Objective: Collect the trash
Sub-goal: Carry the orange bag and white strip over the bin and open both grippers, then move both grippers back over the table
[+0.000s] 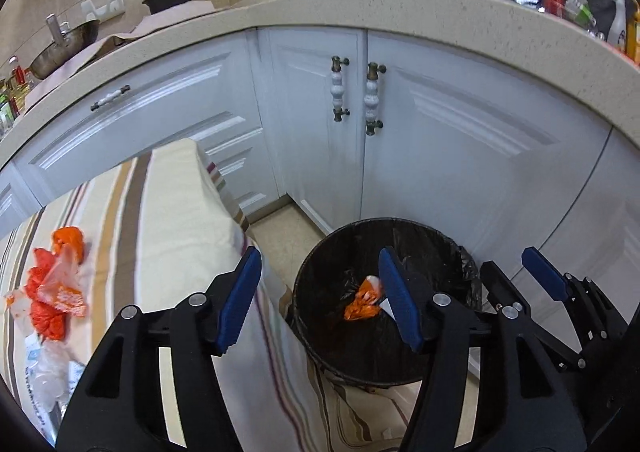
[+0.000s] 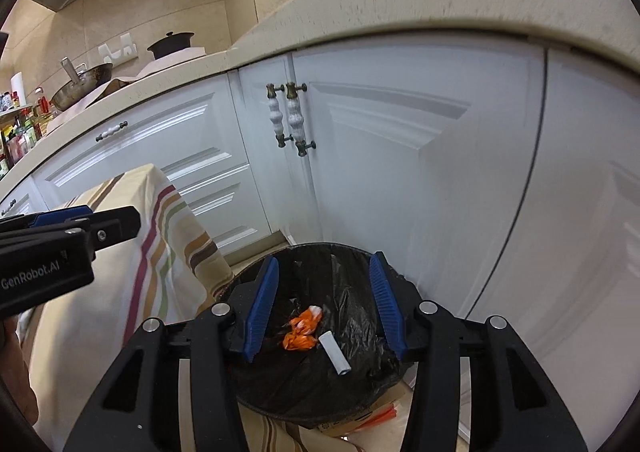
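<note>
Both grippers, left [image 1: 320, 298] and right [image 2: 324, 306], spread apart, empty, over round black-lined trash bin [image 1: 320, 252] lower centre. Crumpled orange wrapper [image 2: 302, 330], white tube [image 2: 335, 353] inside bin. More orange-white plastic wrappers [image 1: 54, 288] left on striped tablecloth [image 1: 176, 212], lower left. Risk: thin plastic slipping from pads, falling beside bin.

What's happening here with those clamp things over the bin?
A person is clearing rubbish with two hand-held grippers. Both the left gripper and the right gripper hang open and empty above the black-lined trash bin. An orange wrapper and a small white tube lie inside it. More orange and clear plastic trash waits on the striped tablecloth beside the bin.
</note>
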### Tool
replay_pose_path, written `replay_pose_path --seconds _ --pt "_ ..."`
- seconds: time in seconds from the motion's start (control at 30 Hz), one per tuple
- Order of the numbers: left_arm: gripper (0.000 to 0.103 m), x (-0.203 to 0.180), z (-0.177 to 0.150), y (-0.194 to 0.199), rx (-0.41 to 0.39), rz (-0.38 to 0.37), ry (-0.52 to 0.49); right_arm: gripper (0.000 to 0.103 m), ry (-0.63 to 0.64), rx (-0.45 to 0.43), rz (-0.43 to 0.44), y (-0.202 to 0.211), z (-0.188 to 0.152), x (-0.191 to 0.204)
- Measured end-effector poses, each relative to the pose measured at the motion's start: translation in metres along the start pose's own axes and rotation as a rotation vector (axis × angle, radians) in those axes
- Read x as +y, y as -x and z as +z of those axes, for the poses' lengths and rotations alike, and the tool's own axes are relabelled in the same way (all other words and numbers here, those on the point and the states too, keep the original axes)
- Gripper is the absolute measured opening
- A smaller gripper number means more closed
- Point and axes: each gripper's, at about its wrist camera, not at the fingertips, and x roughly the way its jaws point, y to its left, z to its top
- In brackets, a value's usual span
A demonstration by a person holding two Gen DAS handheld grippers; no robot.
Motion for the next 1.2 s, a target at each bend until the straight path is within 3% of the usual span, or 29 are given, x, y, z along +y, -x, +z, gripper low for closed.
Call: replay_pose_path --seconds 0.3,0.5,0.9,1.2 --pt "0.06 0.044 -0.014 0.069 -0.067 -0.003 0.05 0.052 0.025 -0.059 0.013 0.054 0.012 0.032" --pt "0.06 0.098 -0.046 0.115 -0.094 0.05 0.103 0.054 0.058 -0.071 0.063 0.083 0.004 0.072" --pt "0.06 0.208 -0.135 0.17 -0.036 0.203 0.235 0.057 0.201 -0.037 0.256 0.124 -0.034 0.177" --pt "0.06 0.267 -0.19 0.193 -0.002 0.301 0.327 0.057 0.341 0.021 0.4 0.139 -0.081 0.246"
